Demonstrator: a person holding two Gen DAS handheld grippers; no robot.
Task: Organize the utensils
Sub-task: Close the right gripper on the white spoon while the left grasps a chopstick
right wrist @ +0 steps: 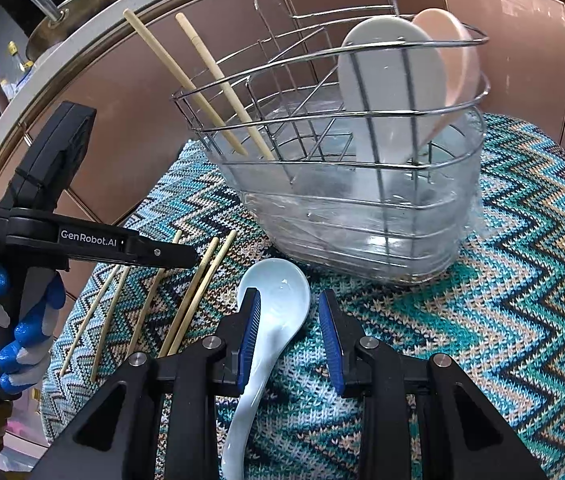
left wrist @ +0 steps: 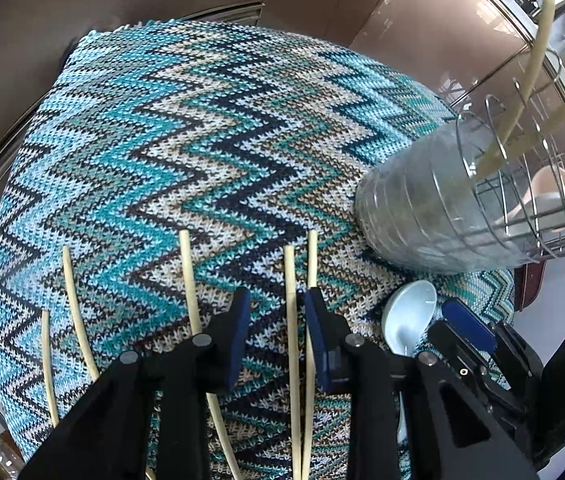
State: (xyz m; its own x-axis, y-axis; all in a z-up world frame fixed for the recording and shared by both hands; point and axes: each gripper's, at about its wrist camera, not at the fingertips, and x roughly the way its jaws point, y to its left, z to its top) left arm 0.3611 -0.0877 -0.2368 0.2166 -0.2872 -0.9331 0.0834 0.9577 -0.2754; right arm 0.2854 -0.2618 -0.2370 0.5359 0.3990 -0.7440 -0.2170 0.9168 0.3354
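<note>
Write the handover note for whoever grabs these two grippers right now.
Left gripper: open, low over the loose chopsticks on the zigzag cloth; one lies between its jaws, not pinched.
Right gripper: open, straddling the pale blue spoon on the cloth; not gripped.
Done: two chopsticks stand in the wire caddy, plus a white spoon and a pink spoon.
Left: five chopsticks and the blue spoon go into the caddy.

Left tongs (left wrist: 277,338) astride chopsticks (left wrist: 293,320) on zigzag cloth (left wrist: 170,140)
</note>
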